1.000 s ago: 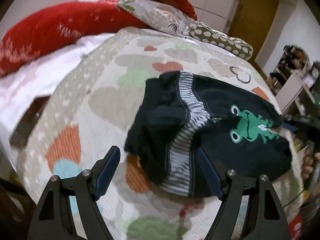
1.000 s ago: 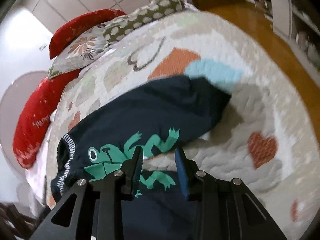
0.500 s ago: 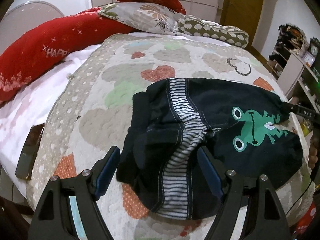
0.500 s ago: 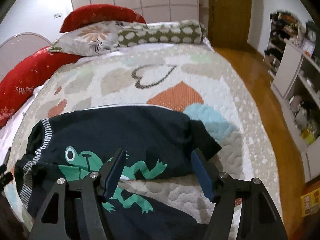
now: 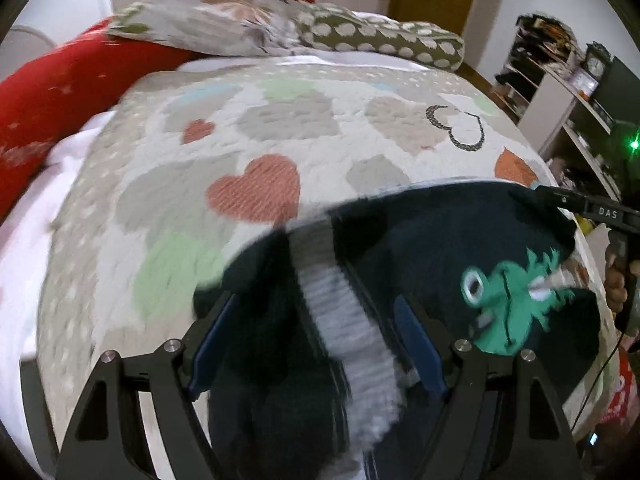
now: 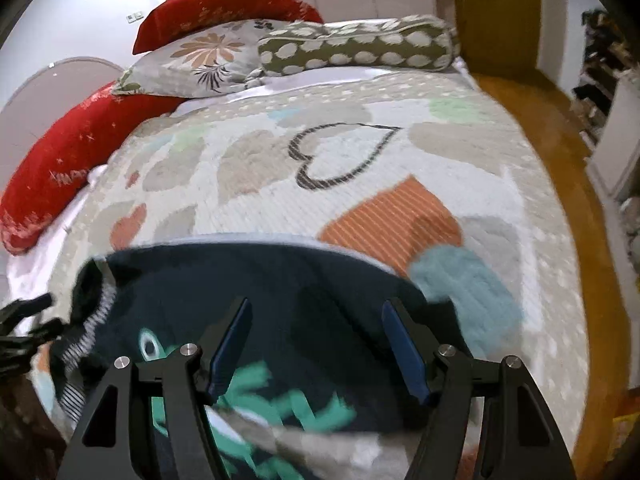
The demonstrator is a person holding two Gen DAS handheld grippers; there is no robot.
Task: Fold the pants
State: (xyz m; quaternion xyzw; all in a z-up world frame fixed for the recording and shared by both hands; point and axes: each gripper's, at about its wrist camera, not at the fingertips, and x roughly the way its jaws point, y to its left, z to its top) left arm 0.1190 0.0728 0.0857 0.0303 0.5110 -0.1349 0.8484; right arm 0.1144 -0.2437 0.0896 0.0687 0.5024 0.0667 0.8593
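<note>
Pants (image 5: 420, 248), dark navy with a green frog print (image 5: 508, 304) and a striped waistband (image 5: 344, 320), lie crumpled on the heart-patterned quilt (image 5: 248, 128) at the near end of the bed. One second ago my right gripper (image 6: 316, 340) had its fingers almost together over the frog; now they stand wide apart and hold nothing, with dark cloth lying between and under them. My left gripper (image 5: 316, 336) was wide one second ago and it is wide now, also holding nothing. Both cameras have moved closer and lower, so the pants fill more of each view, and the cloth looks blurred from the motion.

I judge that this is the approach for a first grasp: the fold is not yet begun, because the waistband is twisted and the legs are bunched, not flat.

My left gripper hangs just over the waistband, the stripes running between its two blue pads (image 5: 416, 344). My right gripper points forward along the bed, toward the pillows (image 6: 352, 48), low over the leg part near the frog. In the left view its black tip reaches the far edge of the pants.
</note>
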